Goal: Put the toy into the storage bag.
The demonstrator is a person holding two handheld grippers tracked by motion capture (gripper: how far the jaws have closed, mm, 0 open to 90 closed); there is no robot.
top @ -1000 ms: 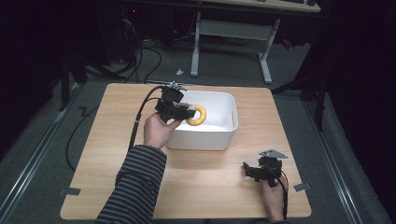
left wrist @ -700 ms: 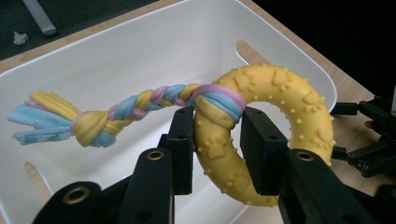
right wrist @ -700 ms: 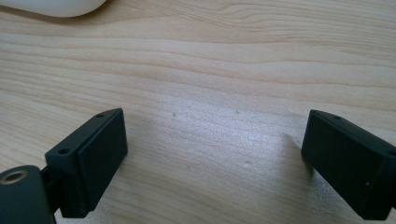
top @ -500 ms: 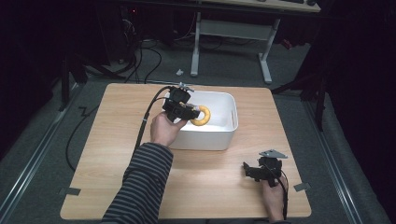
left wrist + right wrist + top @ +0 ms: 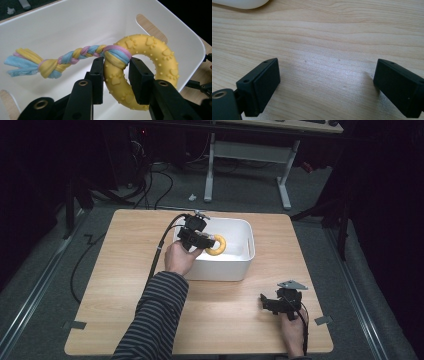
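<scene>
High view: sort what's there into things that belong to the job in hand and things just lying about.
In the job:
- yellow ring toy with braided rope
- white bin, with the toy held over it
- left gripper, shut on the ring

Lying about:
- right gripper, open over bare table
- desk frame and cables on the floor behind

Right tool (image 5: 327, 87) gapes wide over bare wooden table (image 5: 324, 37).

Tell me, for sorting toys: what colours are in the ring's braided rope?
Yellow, pink and light blue rope; left gripper view.
</scene>
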